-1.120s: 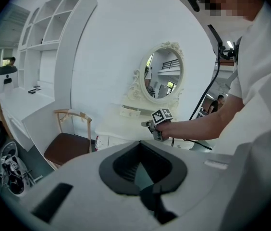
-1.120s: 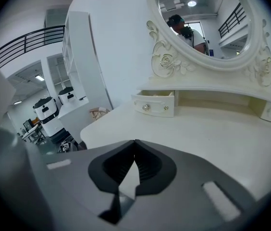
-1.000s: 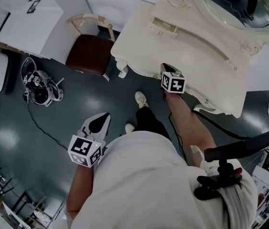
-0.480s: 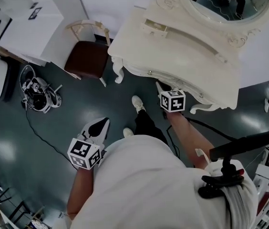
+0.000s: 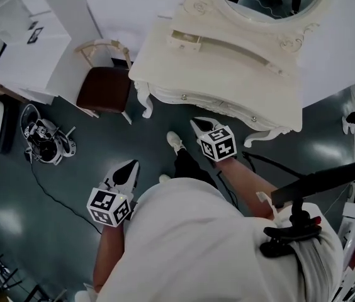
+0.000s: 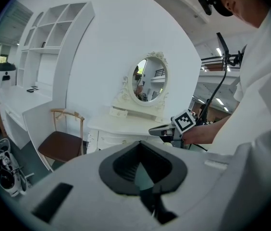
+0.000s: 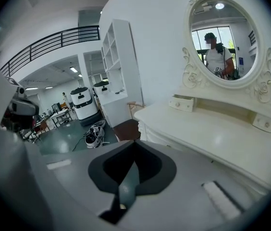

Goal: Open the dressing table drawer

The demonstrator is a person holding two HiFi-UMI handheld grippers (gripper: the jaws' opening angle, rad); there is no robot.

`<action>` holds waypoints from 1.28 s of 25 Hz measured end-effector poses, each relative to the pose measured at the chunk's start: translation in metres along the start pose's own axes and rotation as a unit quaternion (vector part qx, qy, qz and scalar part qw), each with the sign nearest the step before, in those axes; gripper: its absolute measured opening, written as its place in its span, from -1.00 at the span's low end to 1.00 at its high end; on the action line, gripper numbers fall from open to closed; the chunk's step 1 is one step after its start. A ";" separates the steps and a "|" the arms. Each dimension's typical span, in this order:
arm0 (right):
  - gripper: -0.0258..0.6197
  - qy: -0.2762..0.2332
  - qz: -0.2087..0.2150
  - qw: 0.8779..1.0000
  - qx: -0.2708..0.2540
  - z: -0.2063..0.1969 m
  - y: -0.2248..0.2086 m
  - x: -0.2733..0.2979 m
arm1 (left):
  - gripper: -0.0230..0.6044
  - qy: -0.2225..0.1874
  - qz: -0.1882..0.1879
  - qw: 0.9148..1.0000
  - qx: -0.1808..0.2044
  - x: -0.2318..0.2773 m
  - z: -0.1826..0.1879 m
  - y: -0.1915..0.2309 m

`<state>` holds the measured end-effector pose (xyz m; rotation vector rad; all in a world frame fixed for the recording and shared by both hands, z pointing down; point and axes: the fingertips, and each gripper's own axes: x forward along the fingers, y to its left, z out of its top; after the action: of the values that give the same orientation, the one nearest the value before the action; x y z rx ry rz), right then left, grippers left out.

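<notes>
Grey floor (image 5: 14, 206), white wall (image 5: 133, 5), wooden chair (image 5: 105, 88)

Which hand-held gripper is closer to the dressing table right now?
Right. The right hand-held gripper is just short of the front edge of the dressing table; the left hand-held gripper hangs well back, over the floor.

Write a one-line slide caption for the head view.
Standing before the cream dressing table, the person holds the shut right gripper near its front and the left gripper back.
</notes>
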<state>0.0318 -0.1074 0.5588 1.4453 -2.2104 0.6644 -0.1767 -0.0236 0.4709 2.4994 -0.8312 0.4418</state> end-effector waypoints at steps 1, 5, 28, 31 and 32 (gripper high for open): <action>-0.92 -0.001 0.004 1.000 -0.005 0.001 0.004 -0.003 | -0.92 0.000 -0.001 1.000 0.000 0.000 -0.001 -0.001; -0.92 -0.005 0.017 1.000 -0.023 0.005 0.017 -0.013 | -0.92 0.002 -0.007 1.000 0.000 0.003 -0.003 -0.005; -0.92 -0.012 0.063 0.995 -0.074 0.013 0.063 -0.019 | -0.92 0.003 -0.006 1.000 -0.007 -0.002 -0.017 -0.005; -0.92 -0.013 0.064 0.995 -0.076 0.011 0.065 -0.020 | -0.92 0.005 -0.008 1.000 -0.006 -0.002 -0.020 -0.006; -0.92 -0.012 0.064 0.995 -0.076 0.011 0.066 -0.021 | -0.92 0.006 -0.008 1.000 -0.006 -0.002 -0.021 -0.006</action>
<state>-0.0223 -0.0761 0.5274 1.2515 -2.3332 0.5078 -0.1777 -0.0077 0.4853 2.4874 -0.8056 0.4445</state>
